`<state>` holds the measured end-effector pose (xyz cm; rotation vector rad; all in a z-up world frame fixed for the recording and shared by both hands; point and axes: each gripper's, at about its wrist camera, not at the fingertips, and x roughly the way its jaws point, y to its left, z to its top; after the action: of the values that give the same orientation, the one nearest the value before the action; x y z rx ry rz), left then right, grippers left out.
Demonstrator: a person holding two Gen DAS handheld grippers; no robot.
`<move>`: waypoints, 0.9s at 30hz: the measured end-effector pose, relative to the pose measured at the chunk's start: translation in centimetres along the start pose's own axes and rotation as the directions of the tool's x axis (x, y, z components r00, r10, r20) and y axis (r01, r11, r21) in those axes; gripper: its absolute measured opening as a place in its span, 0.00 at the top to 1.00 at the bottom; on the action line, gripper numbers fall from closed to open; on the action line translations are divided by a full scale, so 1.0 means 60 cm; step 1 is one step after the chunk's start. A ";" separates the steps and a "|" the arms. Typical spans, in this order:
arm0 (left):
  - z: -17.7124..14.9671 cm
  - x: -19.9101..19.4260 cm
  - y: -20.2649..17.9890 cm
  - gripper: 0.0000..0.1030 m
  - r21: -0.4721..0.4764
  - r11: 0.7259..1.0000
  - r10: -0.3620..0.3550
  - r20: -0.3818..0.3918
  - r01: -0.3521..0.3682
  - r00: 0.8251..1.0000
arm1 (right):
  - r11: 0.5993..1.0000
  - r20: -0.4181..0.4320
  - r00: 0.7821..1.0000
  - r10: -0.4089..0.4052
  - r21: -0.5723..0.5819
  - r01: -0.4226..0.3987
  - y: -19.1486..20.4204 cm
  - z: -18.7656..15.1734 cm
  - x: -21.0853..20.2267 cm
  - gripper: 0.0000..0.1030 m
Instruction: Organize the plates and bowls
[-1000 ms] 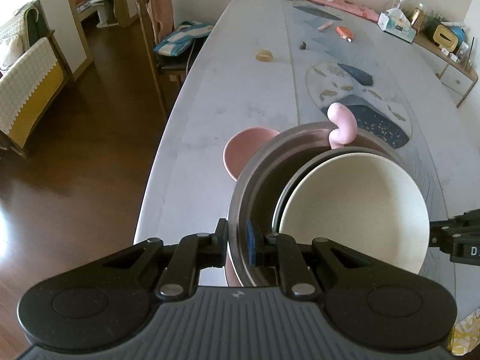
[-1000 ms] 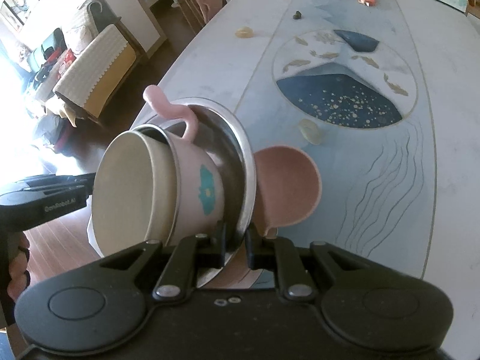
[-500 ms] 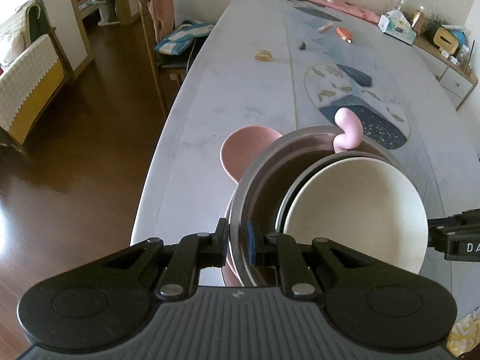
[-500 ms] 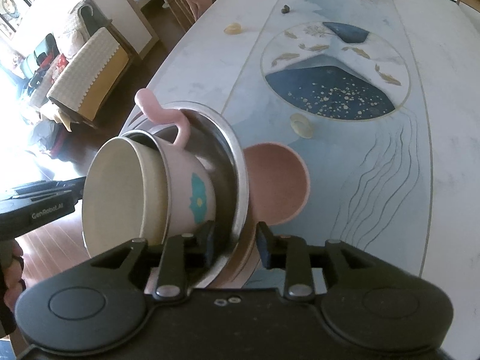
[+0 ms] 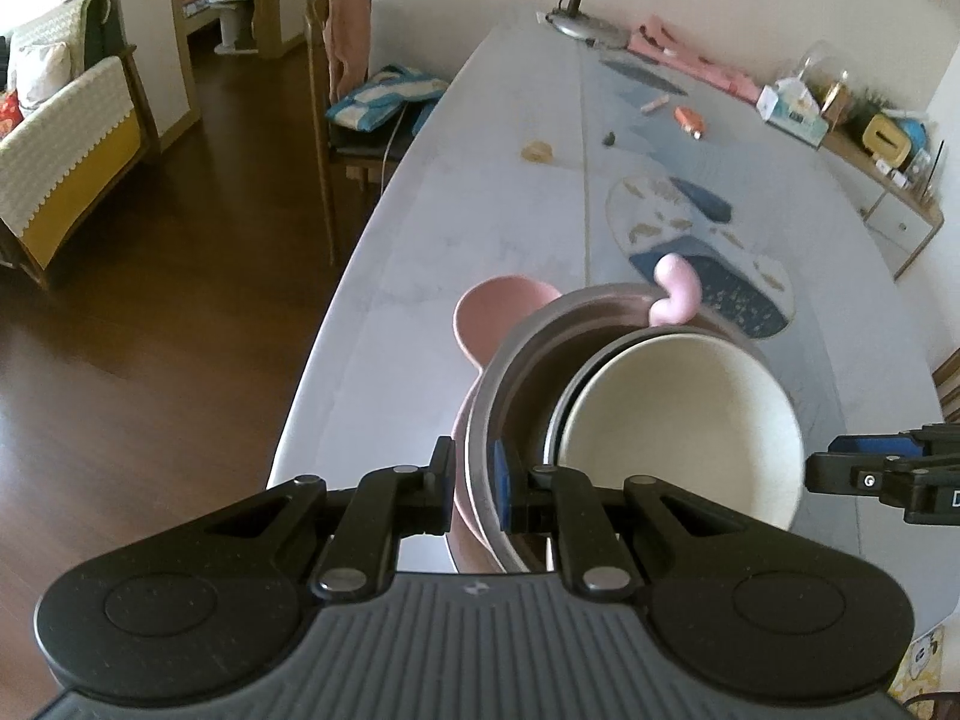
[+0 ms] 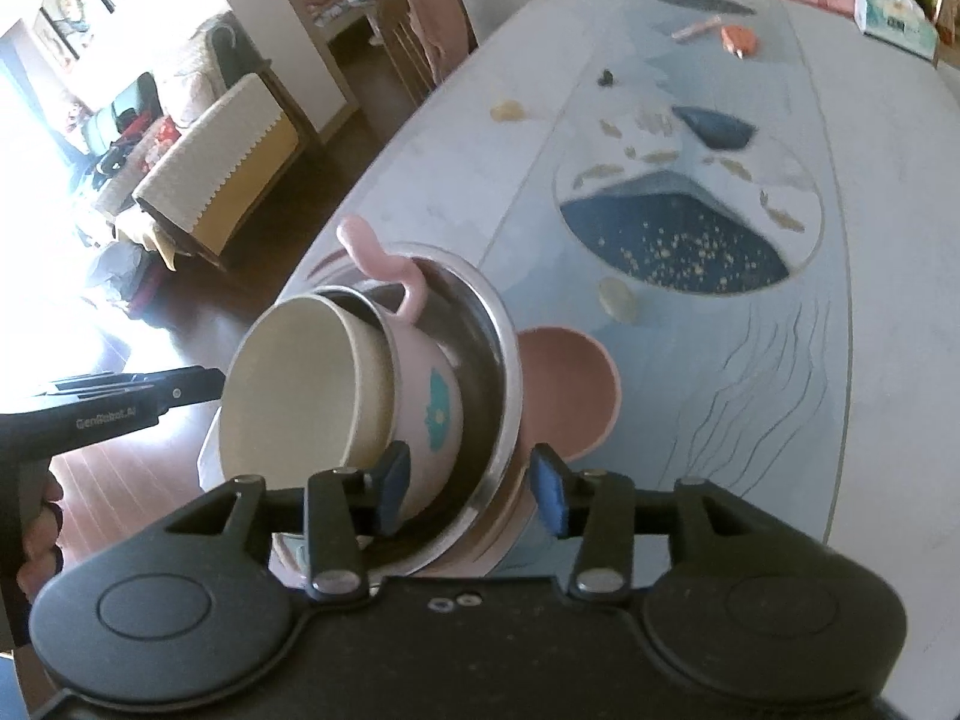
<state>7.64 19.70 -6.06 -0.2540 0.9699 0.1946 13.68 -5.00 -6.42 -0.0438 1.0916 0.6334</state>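
A nested stack is tipped on its side near the table's front edge: a cream bowl (image 5: pixel 678 420) inside a pink handled cup (image 6: pixel 426 402), inside a steel bowl (image 5: pixel 522 372), over pink plates (image 5: pixel 486 312). My left gripper (image 5: pixel 477 489) is shut on the steel bowl's rim with a pink plate. My right gripper (image 6: pixel 471 489) is open, its fingers apart on either side of the steel bowl's rim (image 6: pixel 504 360). The cup's pink handle (image 6: pixel 384 264) sticks up. The right gripper's tip also shows in the left wrist view (image 5: pixel 870 477).
The long grey table (image 6: pixel 780 360) has a round blue-and-white inlay (image 6: pixel 684 222). Small items lie far back: an orange object (image 6: pixel 741 39), a tissue box (image 6: pixel 897 21), a lamp base (image 5: pixel 579 24). A chair (image 5: pixel 348 90) and sofa (image 5: pixel 66 144) stand to the left.
My right gripper has opened off the steel bowl's rim; it was shut on it a second ago. The left gripper keeps its hold and the stack has barely shifted.
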 end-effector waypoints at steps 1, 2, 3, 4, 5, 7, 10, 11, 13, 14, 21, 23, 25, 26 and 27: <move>-0.001 -0.008 -0.002 0.88 0.000 1.000 -0.006 0.010 0.006 1.000 | 1.000 0.010 1.000 0.001 -0.005 -0.001 0.001 -0.001 -0.005 0.53; -0.002 -0.014 -0.005 0.88 0.001 1.000 -0.011 0.020 0.010 1.000 | 1.000 0.020 1.000 0.003 -0.012 -0.002 0.002 -0.002 -0.012 0.52; -0.003 -0.021 -0.009 0.88 0.007 1.000 -0.013 0.031 0.012 0.999 | 1.000 0.031 1.000 0.006 -0.025 -0.005 0.003 -0.003 -0.019 0.52; -0.004 -0.029 -0.014 0.87 0.012 1.000 -0.014 0.043 0.014 0.999 | 0.999 0.038 0.999 0.007 -0.036 -0.006 0.003 -0.004 -0.024 0.51; -0.005 -0.036 -0.017 0.86 0.015 1.000 -0.017 0.053 0.017 0.998 | 0.999 0.047 0.999 0.006 -0.047 -0.004 0.005 -0.006 -0.031 0.50; -0.006 -0.052 -0.025 0.80 0.020 0.999 -0.027 0.075 0.026 0.997 | 0.997 0.066 0.998 0.009 -0.073 -0.005 0.007 -0.009 -0.042 0.48; -0.009 -0.073 -0.040 0.65 0.031 0.999 -0.042 0.111 0.039 0.993 | 0.994 0.103 0.995 0.021 -0.106 -0.010 0.011 -0.016 -0.064 0.45; -0.010 -0.080 -0.046 0.60 0.035 0.998 -0.058 0.124 0.054 0.991 | 0.993 0.113 0.993 0.025 -0.116 -0.012 0.012 -0.019 -0.070 0.44; -0.015 -0.095 -0.057 0.47 0.042 0.998 -0.062 0.152 0.056 0.986 | 0.990 0.139 0.990 0.032 -0.140 -0.013 0.017 -0.024 -0.084 0.40; -0.018 -0.102 -0.062 0.47 0.047 0.997 -0.068 0.163 0.062 0.984 | 0.988 0.151 0.988 0.036 -0.151 -0.013 0.018 -0.027 -0.091 0.39; -0.038 -0.138 -0.098 0.42 0.065 0.995 -0.093 0.200 0.082 0.975 | 0.987 0.219 0.974 0.065 -0.156 -0.031 0.012 -0.043 -0.136 0.32; -0.048 -0.148 -0.112 0.41 0.075 0.993 -0.102 0.216 0.088 0.971 | 0.986 0.247 0.966 0.070 -0.165 -0.030 0.009 -0.052 -0.148 0.26; -0.058 -0.160 -0.124 0.39 0.084 0.993 -0.106 0.236 0.088 0.966 | 0.984 0.276 0.958 0.075 -0.173 -0.027 0.007 -0.060 -0.161 0.23; -0.062 -0.164 -0.130 0.37 0.088 0.992 -0.105 0.245 0.086 0.964 | 0.984 0.284 0.955 0.080 -0.174 -0.031 0.005 -0.064 -0.165 0.22; -0.066 -0.170 -0.135 0.34 0.090 0.992 -0.104 0.256 0.084 0.961 | 0.984 0.294 0.952 0.086 -0.175 -0.035 0.003 -0.068 -0.171 0.20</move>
<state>1.12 10.29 1.29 -0.1959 0.7006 0.0990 7.16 -10.92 0.24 -0.0579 0.7448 0.7600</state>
